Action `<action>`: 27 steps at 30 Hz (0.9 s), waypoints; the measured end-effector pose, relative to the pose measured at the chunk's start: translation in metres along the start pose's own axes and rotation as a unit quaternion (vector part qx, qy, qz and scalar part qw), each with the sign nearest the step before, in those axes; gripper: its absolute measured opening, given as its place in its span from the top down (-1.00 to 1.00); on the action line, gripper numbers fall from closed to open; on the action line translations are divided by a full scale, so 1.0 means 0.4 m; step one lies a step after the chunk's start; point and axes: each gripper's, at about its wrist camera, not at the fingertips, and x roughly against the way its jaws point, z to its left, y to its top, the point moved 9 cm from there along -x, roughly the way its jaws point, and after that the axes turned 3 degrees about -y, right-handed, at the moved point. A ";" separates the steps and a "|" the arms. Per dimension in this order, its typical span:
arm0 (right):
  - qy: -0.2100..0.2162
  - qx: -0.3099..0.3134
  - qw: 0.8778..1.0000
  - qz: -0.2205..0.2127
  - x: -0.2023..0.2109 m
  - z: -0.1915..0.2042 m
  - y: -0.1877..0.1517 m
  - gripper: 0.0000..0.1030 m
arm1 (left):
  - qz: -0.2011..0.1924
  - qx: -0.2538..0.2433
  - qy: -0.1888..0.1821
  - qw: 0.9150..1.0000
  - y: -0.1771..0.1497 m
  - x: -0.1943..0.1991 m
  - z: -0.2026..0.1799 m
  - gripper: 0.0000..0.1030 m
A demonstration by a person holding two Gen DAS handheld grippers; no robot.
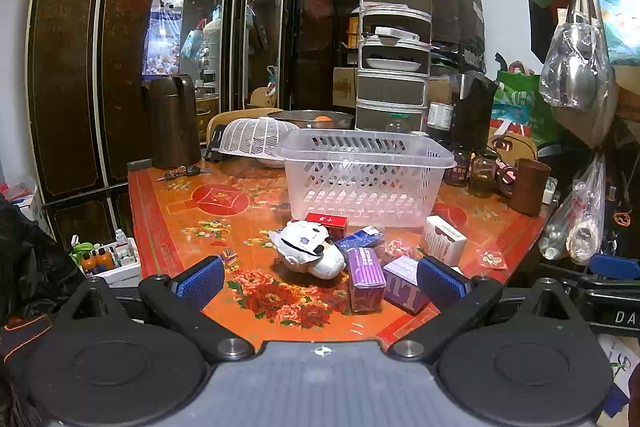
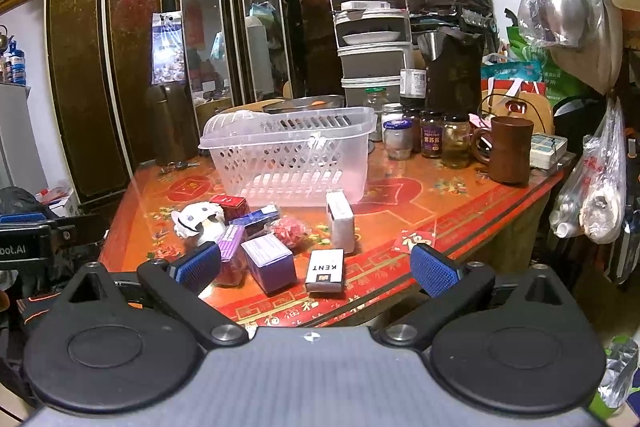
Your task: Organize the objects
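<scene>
While both grippers hang at the near edge of the table (image 1: 168, 211), the left gripper (image 1: 320, 283) and right gripper (image 2: 316, 267) each hold their fingers wide apart, gripping nothing. Basket (image 2: 288, 151): clear, upright, mid-table, long axis across the view. Loose items just before it: plush toy (image 1: 308, 247) on its side; purple box (image 1: 366, 277) upright; Kent pack (image 2: 325, 270) flat, long axis toward the basket; white box (image 2: 340, 221) upright; red wrapper (image 2: 289, 230), possibly sweets.
</scene>
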 end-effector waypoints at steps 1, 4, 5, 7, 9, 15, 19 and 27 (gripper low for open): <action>-0.002 0.001 1.000 -0.001 0.000 -0.001 0.001 -1.00 | 0.000 0.001 0.000 1.000 0.000 0.000 0.001 -1.00; -0.002 -0.002 1.000 -0.002 0.002 -0.007 0.004 -1.00 | -0.001 0.002 0.000 1.000 0.002 0.001 0.000 -1.00; -0.002 -0.004 1.000 -0.003 0.002 -0.009 0.005 -1.00 | -0.002 0.002 0.001 1.000 0.002 0.002 0.001 -1.00; -0.001 -0.006 1.000 -0.002 0.001 -0.011 0.006 -1.00 | -0.003 0.004 0.001 1.000 0.001 0.003 0.003 -1.00; 0.000 -0.008 1.000 -0.002 0.002 -0.014 0.006 -1.00 | -0.002 0.006 0.001 1.000 0.002 0.003 0.005 -1.00; 0.000 -0.005 1.000 -0.004 0.002 -0.015 0.007 -1.00 | -0.003 0.003 0.002 1.000 0.006 0.005 0.003 -1.00; 0.002 -0.007 1.000 -0.001 0.001 -0.015 0.005 -1.00 | -0.003 0.002 0.001 1.000 0.006 0.006 0.000 -1.00; 0.006 -0.011 1.000 0.001 -0.001 -0.019 0.005 -1.00 | -0.002 0.004 0.001 1.000 0.003 0.004 -0.001 -1.00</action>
